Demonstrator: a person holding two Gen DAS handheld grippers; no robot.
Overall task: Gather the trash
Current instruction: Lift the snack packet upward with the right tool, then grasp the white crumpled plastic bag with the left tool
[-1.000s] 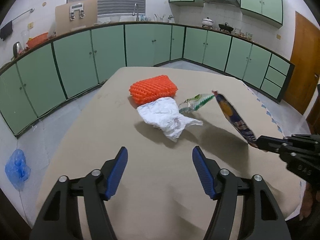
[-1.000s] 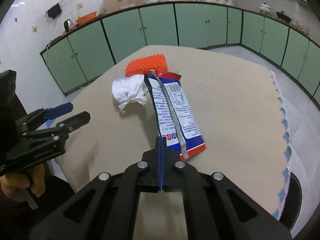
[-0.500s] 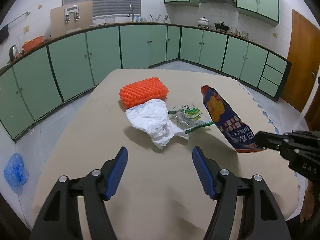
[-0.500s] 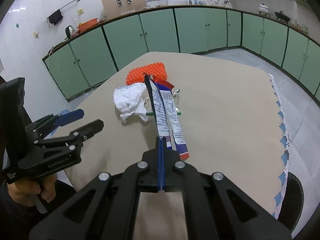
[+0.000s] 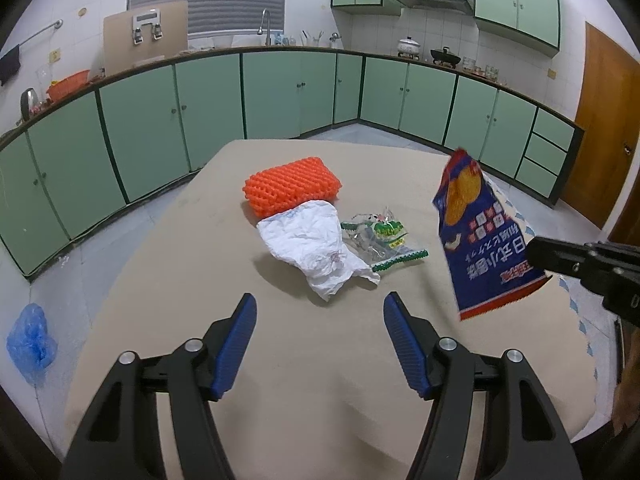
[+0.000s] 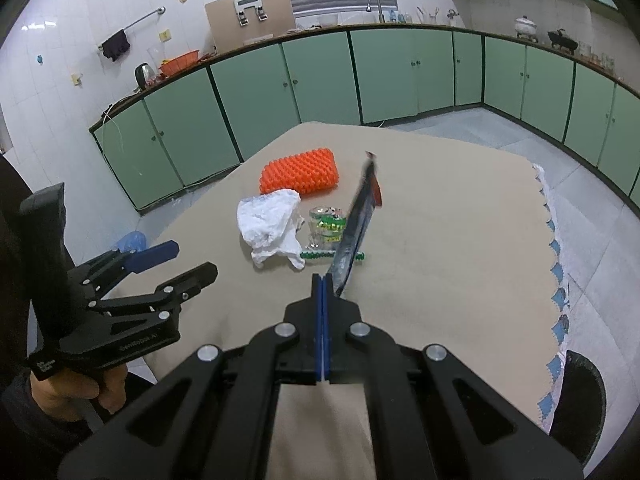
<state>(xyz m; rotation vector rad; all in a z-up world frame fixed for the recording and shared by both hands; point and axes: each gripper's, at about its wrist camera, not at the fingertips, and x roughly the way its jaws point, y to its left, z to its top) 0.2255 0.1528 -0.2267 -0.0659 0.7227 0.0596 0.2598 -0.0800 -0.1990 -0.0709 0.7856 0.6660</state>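
A blue snack bag (image 5: pixel 478 240) hangs above the table, pinched at its lower edge by my right gripper (image 6: pixel 322 280), which is shut on it; the right wrist view shows that bag (image 6: pixel 356 224) edge-on. On the beige table (image 5: pixel 320 360) lie an orange foam net (image 5: pixel 290 186), a crumpled white plastic bag (image 5: pixel 316 246) and a clear green-printed wrapper (image 5: pixel 380 240). My left gripper (image 5: pixel 320 344) is open over the near table, short of the white bag, nothing between its blue pads (image 5: pixel 236 344).
Green cabinets line the walls. A blue plastic bag (image 5: pixel 30 344) lies on the floor left of the table. A dark round bin (image 6: pixel 576 404) shows by the table's right corner. A hand (image 6: pixel 100 390) grips the left gripper's handle.
The right gripper has raised the blue snack bag off the table and turned it upright, uncovering the clear wrapper beneath. The left gripper has stayed put and open.
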